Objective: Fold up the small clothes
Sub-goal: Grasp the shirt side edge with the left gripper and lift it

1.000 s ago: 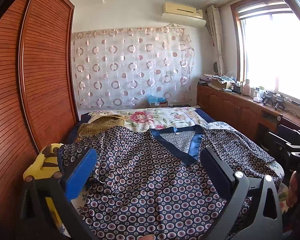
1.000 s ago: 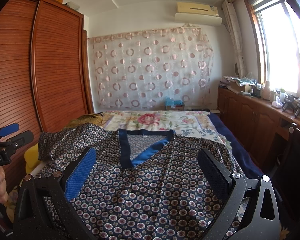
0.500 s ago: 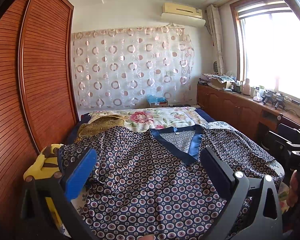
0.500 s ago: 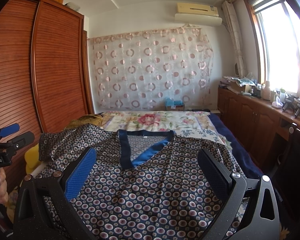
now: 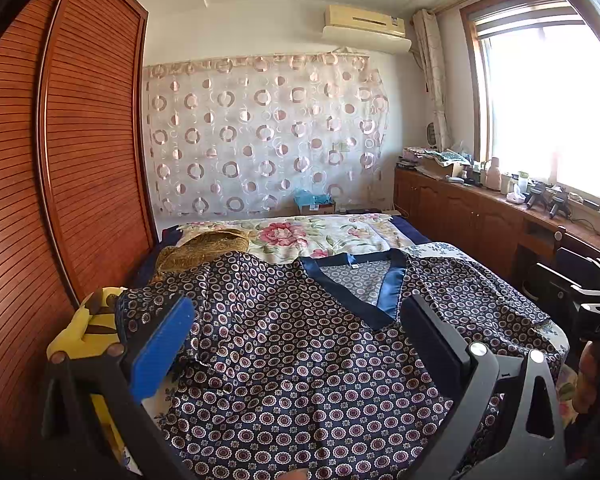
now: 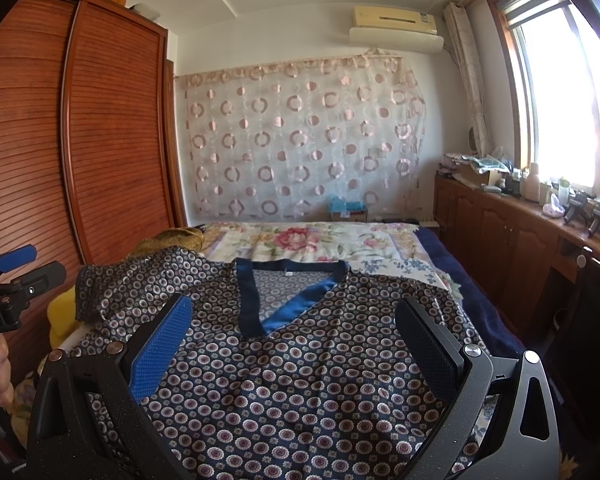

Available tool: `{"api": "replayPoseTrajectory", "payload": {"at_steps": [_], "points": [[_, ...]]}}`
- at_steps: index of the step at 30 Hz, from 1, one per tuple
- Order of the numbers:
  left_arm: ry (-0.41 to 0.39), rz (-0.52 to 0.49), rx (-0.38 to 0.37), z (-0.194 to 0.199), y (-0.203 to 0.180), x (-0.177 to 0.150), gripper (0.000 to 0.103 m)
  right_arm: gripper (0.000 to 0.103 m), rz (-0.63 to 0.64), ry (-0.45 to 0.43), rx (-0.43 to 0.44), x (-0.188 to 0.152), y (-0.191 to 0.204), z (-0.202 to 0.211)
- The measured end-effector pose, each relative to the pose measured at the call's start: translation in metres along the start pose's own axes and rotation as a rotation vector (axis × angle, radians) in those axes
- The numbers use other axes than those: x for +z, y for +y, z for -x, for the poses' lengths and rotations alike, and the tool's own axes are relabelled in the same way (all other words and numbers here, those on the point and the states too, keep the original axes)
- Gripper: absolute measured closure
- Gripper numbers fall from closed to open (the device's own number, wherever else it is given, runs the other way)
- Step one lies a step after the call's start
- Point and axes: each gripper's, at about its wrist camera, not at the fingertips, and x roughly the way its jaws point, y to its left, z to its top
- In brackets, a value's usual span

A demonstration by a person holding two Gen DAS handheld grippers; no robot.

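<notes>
A dark blue top with a small round floral print and a plain blue V-neck band lies spread flat, front up, on the bed; it also shows in the right wrist view. My left gripper is open and empty, held above the top's lower left part. My right gripper is open and empty, above the top's lower middle. Each gripper shows at the edge of the other's view, the left one and the right one.
The bed carries a floral cover. A golden-brown cloth lies by the top's left shoulder. A yellow toy sits at the bed's left edge. A wooden wardrobe stands left, a cluttered wooden counter right.
</notes>
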Motion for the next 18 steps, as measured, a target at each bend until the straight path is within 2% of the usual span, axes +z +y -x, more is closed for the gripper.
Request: {"api": "replayPoseTrajectory", "payload": {"at_steps": [11, 18], "points": [[0.039, 0.024, 0.035, -0.014, 0.013, -0.011, 0.0, 0.0, 0.021, 0.014, -0.022, -0.01, 0.004, -0.011], [0.064, 0.039, 0.07, -0.029, 0.039, -0.025, 0.0, 0.0, 0.024, 0.02, 0.007, -0.024, 0.008, -0.028]]}}
